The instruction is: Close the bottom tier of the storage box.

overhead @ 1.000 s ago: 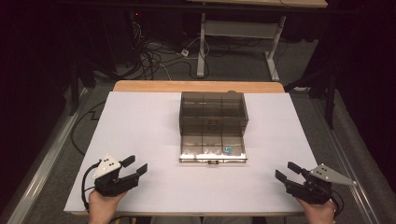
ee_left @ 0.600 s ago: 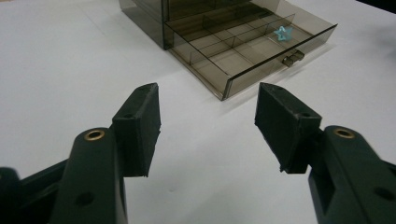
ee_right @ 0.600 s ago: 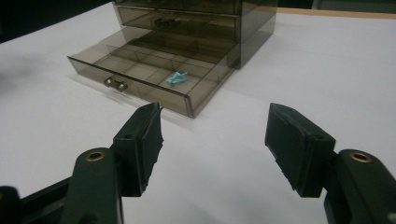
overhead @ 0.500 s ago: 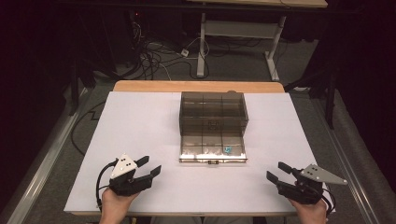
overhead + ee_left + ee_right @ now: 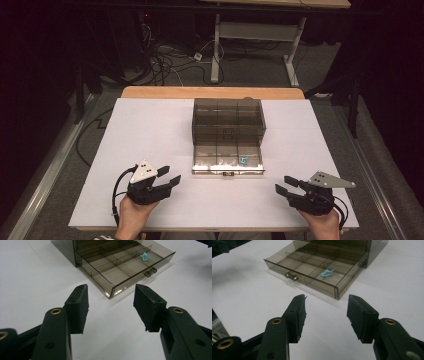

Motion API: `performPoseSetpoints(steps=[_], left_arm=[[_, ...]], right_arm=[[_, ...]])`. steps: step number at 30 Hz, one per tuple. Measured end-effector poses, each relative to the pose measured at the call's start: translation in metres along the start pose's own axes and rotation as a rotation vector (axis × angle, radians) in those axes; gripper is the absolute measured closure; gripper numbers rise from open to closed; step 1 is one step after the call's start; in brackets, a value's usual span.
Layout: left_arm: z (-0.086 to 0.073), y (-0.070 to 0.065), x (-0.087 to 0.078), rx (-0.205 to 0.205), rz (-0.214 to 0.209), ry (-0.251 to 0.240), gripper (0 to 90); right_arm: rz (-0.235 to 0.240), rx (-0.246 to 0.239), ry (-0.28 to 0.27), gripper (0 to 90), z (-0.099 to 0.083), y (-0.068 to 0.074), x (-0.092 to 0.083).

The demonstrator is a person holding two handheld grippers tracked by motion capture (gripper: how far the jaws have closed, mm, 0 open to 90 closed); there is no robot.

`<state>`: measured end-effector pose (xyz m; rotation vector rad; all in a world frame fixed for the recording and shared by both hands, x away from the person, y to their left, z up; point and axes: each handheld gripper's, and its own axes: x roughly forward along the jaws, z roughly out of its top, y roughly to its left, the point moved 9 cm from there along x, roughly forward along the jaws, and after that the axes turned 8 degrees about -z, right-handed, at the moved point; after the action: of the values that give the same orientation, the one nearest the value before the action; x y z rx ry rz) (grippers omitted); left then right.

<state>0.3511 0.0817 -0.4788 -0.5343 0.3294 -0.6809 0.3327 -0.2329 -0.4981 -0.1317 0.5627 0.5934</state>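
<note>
A smoky see-through drawer box stands mid-table with its divided drawer pulled out toward me. A small blue star lies in the drawer's front right compartment, also visible in the left gripper view and the right gripper view. My left gripper rests near the front edge, left of the drawer, aimed at its corner. My right gripper sits to the drawer's right, pointing at it. Both pairs of jaws have just been closing and stand open with nothing between them.
The white tabletop has bare room on both sides of the box. A small metal handle sticks out of the drawer front. Beyond the wooden far edge lie floor cables and another table's legs.
Both grippers have slid inward toward the drawer, the left one rightward and the right one leftward. Their jaws stand narrower than before.
</note>
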Motion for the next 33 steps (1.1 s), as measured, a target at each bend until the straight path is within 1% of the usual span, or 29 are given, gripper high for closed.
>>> performPoseSetpoints(steps=[2,3,5,10,12,15,18,21,22,23,25,26,29,33], left_arm=[[-0.002,-0.001,0.004,-0.003,0.001,0.018,47.8],[-0.003,-0.001,0.006,-0.005,-0.007,0.031,48.1],[-0.005,-0.002,0.009,-0.009,-0.008,0.050,49.9],[-0.012,-0.004,0.016,0.015,-0.005,0.105,55.5],[-0.014,-0.004,0.019,0.018,-0.002,0.122,58.9],[-0.019,-0.003,0.025,0.021,0.003,0.163,65.6],[-0.022,-0.002,0.030,0.023,0.008,0.186,71.7],[-0.023,0.000,0.033,0.030,0.019,0.194,75.2],[-0.025,0.001,0.037,0.035,0.024,0.213,77.0],[-0.025,0.001,0.037,0.035,0.024,0.213,77.1],[-0.029,0.002,0.042,0.032,0.036,0.236,79.0],[-0.030,0.003,0.043,0.028,0.039,0.240,81.0],[-0.033,0.005,0.047,0.023,0.046,0.267,82.8],[-0.036,0.007,0.051,0.015,0.057,0.280,86.4]], right_arm=[[0.021,-0.005,0.016,54.7,0.000,0.003,0.002],[0.028,-0.006,0.024,56.5,0.000,0.004,0.003],[0.038,-0.006,0.043,60.3,0.000,0.005,0.006],[0.050,-0.011,0.082,68.7,-0.001,0.007,0.013],[0.052,-0.014,0.097,72.9,-0.001,0.007,0.016],[0.056,-0.021,0.112,78.8,0.000,0.007,0.021],[0.061,-0.028,0.132,83.1,0.001,0.008,0.026],[0.064,-0.033,0.140,85.4,0.001,0.008,0.028],[0.062,-0.034,0.148,87.3,0.002,0.007,0.031],[0.062,-0.037,0.151,88.2,0.003,0.007,0.032],[0.063,-0.039,0.162,90.0,0.003,0.006,0.035],[0.061,-0.040,0.170,90.0,0.003,0.006,0.037],[0.056,-0.047,0.192,90.0,0.003,0.005,0.041],[0.048,-0.046,0.213,90.0,0.003,0.004,0.046]])
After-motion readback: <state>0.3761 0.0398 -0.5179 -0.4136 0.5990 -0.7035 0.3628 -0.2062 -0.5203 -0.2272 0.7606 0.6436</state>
